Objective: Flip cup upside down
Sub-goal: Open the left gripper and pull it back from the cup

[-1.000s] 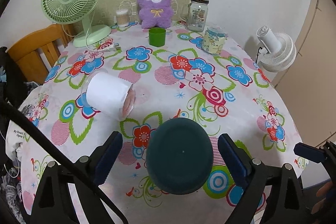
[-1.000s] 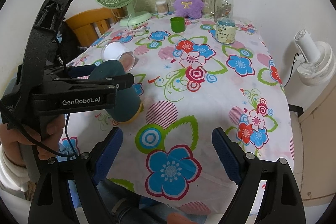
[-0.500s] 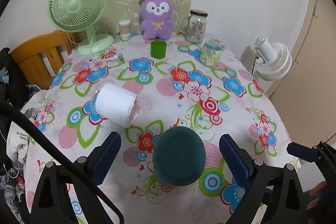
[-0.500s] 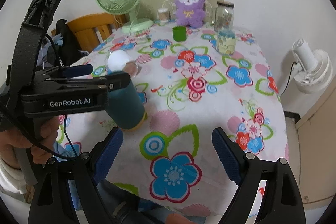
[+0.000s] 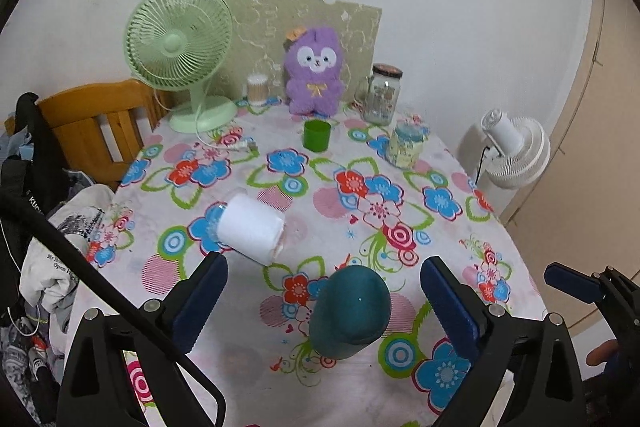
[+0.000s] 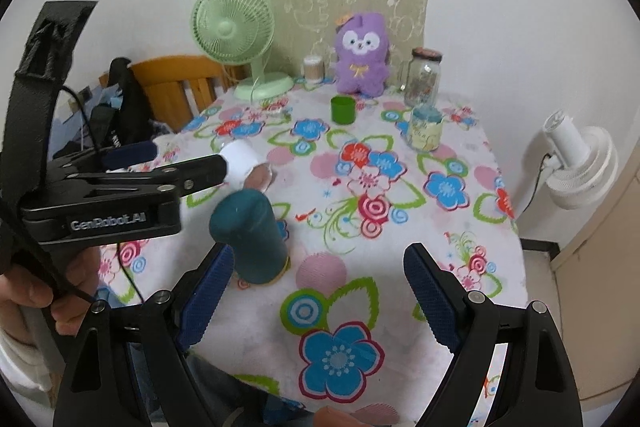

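A dark teal cup (image 5: pixel 349 311) (image 6: pixel 251 237) stands upside down on the flowered tablecloth (image 5: pixel 332 227), its closed base up and a yellow rim showing at the bottom in the right wrist view. My left gripper (image 5: pixel 322 301) is open, its blue-padded fingers well clear on either side of the cup and drawn back above it. In the right wrist view the left gripper's body (image 6: pixel 104 195) hovers left of the cup. My right gripper (image 6: pixel 314 293) is open with nothing between its fingers, to the right of the cup near the table's front edge.
A white paper roll (image 5: pixel 252 229) lies on its side behind the cup. Farther back stand a green cup (image 5: pixel 317 135), a green fan (image 5: pixel 180 51), a purple plush toy (image 5: pixel 314 71), two glass jars (image 5: pixel 382 93). A wooden chair (image 5: pixel 96 123) is left, a white fan (image 5: pixel 512 151) right.
The left gripper has pulled back and up from the upside-down cup, which stays put on the table and now looks smaller. The right gripper has also backed off slightly.
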Demonstrator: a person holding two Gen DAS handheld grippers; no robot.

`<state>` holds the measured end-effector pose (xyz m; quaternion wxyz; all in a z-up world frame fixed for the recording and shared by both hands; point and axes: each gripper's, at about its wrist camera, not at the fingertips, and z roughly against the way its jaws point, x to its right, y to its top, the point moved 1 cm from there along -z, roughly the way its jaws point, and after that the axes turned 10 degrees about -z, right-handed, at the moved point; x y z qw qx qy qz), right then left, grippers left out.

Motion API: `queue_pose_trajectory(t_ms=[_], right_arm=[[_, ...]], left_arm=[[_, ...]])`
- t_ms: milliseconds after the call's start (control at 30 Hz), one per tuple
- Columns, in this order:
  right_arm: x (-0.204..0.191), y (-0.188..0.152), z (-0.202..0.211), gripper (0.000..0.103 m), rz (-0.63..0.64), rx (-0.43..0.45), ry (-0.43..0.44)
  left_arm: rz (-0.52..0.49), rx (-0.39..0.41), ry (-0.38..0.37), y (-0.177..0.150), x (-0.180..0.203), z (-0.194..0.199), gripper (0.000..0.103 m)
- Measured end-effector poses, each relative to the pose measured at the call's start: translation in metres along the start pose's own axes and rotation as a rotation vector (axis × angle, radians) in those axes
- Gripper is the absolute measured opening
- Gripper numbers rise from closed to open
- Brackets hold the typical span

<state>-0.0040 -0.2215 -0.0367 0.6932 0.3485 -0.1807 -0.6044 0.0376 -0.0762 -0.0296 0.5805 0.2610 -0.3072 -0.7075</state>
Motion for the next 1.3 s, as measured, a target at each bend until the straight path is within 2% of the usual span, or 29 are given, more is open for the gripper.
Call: queue_pose_trajectory(t_ms=[667,767,1300], right_arm=[[-0.045,0.021,0.074,0.090,0.047,0.243,-0.035],[-0.049,0.022,0.080,0.094,0.047,0.267,-0.038],[-0.048,0.022,0.079,0.094,0.045,0.269,-0.050]], left_arm=[[0.022,0.224,0.095,0.005,-0.023,0.080,0.103],[0.024,0.229,0.094,0.005,-0.024,0.083,0.103],[-0.015,0.228,0.097,0.003,-0.019,0.080,0.103]])
